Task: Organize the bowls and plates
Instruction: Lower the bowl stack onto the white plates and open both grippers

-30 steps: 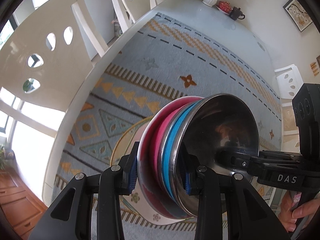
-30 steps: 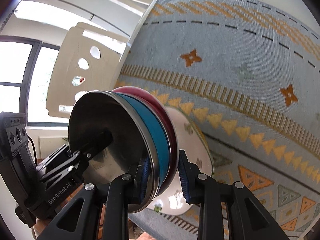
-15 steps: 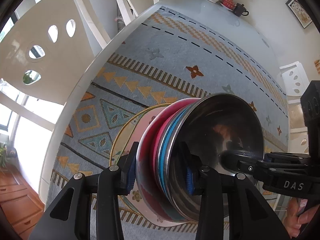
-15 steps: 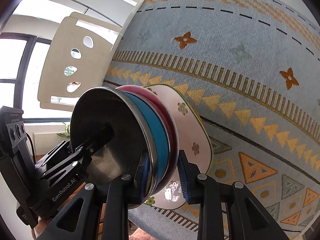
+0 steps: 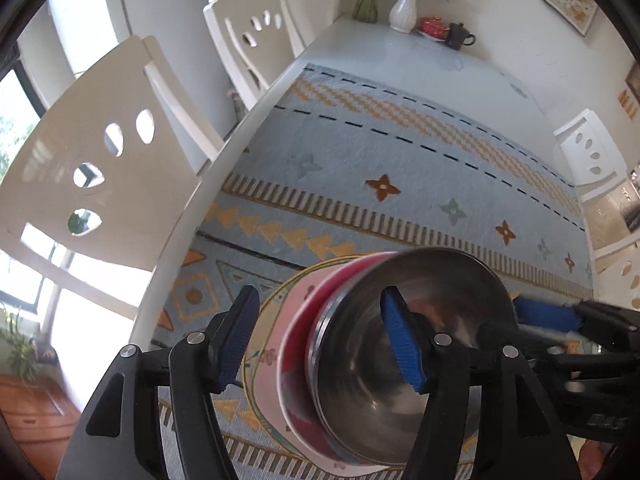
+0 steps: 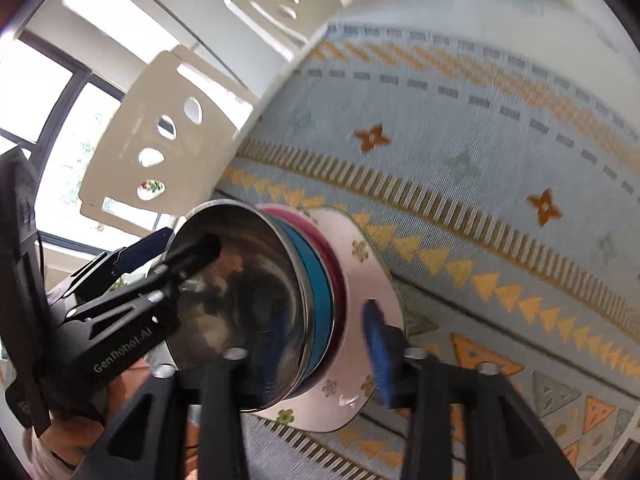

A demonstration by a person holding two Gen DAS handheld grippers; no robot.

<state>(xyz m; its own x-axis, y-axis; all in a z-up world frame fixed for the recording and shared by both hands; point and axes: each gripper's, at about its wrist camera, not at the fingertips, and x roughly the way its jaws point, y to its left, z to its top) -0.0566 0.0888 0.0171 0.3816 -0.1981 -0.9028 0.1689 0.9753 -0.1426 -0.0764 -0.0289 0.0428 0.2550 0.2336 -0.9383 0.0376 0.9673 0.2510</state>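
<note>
A nested stack of bowls, steel bowl [image 5: 420,344] on top, a blue one [image 6: 320,300] and a red one [image 5: 308,320] under it, rests on a pink flowered plate [image 6: 368,264] on the patterned cloth. My left gripper [image 5: 320,340] is open, its blue pads [image 5: 400,340] standing apart on either side of the stack's rim. My right gripper [image 6: 320,348] is open too, one pad inside the steel bowl and the other [image 6: 376,348] over the plate. The right gripper also shows in the left wrist view [image 5: 560,320], and the left one in the right wrist view [image 6: 132,280].
The table [image 5: 400,60] carries a blue and orange patterned cloth [image 5: 400,152]. White chairs [image 5: 80,160] stand along its left edge and another at the right [image 5: 588,152]. A vase with flowers [image 5: 404,12], a red dish and a dark teapot [image 5: 460,36] stand at the far end.
Both grippers have opened and let go of the bowl stack, which now sits on the pink plate. Both have pulled back a little; the right view is blurred by motion.
</note>
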